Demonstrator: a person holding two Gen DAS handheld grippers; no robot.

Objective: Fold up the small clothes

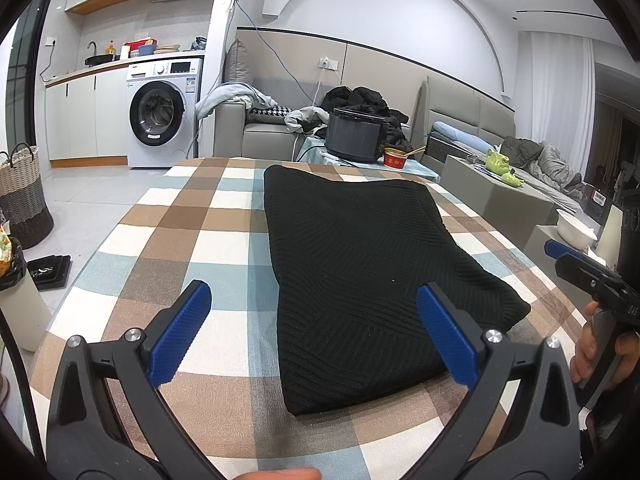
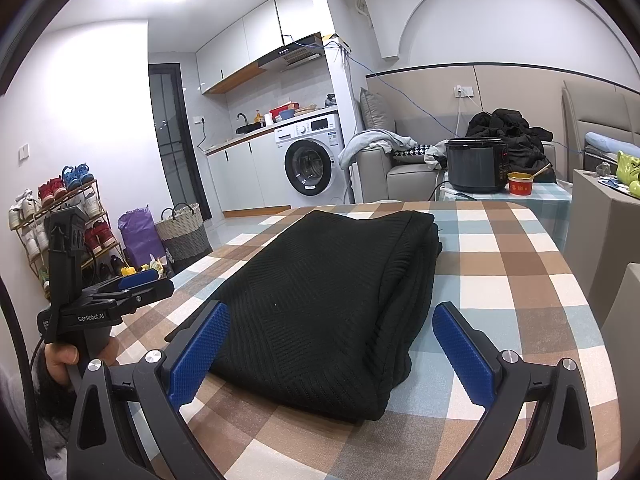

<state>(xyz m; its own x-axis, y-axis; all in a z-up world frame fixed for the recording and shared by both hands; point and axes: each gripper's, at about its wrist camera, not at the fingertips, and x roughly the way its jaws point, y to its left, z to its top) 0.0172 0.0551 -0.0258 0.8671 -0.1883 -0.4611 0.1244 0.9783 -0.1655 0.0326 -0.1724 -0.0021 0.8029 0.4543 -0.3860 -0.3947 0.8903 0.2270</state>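
— Across the middle of both frames, where lies the black sweater (image 1: 360,264)?

— Folded on the desk (image 1: 192,240), long axis pointing away. My left gripper (image 1: 314,328) and right gripper (image 2: 332,344) both gape empty at its near edge.

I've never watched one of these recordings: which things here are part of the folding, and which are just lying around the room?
Part of the job:
- black knit garment, folded on the checked tablecloth
- left gripper, open
- right gripper, open

Just lying about:
- rice cooker
- red cup
- washing machine
- laundry basket
- shoe rack
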